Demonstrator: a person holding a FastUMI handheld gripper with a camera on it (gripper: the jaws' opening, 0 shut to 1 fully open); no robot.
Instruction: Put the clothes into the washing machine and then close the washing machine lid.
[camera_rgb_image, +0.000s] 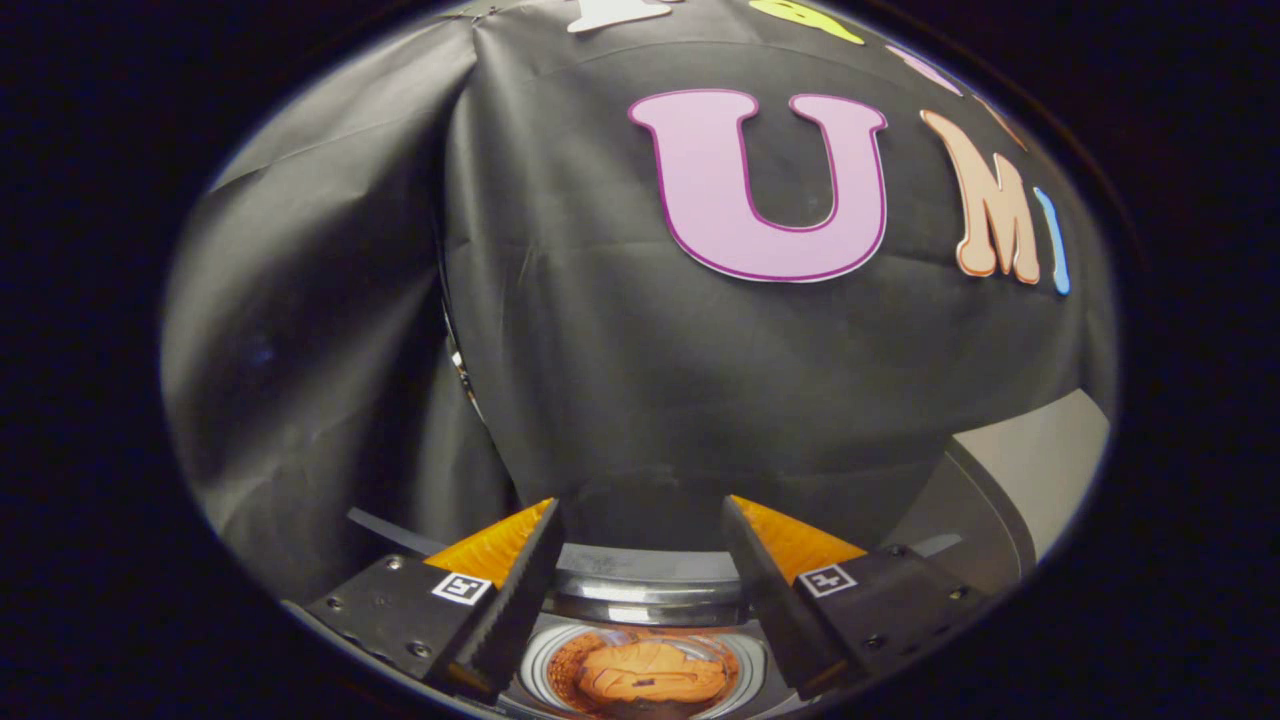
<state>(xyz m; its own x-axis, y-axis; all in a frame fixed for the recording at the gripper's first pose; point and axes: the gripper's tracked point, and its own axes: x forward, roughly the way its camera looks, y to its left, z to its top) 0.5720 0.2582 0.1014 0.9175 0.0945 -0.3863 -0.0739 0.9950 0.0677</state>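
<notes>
Your gripper (640, 520) hangs above the washing machine (650, 590) with its fingers (520, 590) spread wide apart and grasping nothing; the gap between them stands bare against the booth's black cloth wall (620, 380).

The clothes (650, 672), an orange bundle, lie down inside the washing machine's drum (545, 668), low between your fingers and beneath them. The bundle rests on the bottom of the drum, ringed by the shiny metal wall, and touches neither finger. The drum opening is uncovered, so you look straight down onto the fabric.

Just beyond the drum, the machine's chrome rim (650, 605) and dark top edge curve across between the two fingers. To the right of the washing machine, past the right finger, a grey curved part (960, 520) rises against the cloth; you cannot tell whether that is the lid. Beside it sits a pale flat surface (1040, 470).
</notes>
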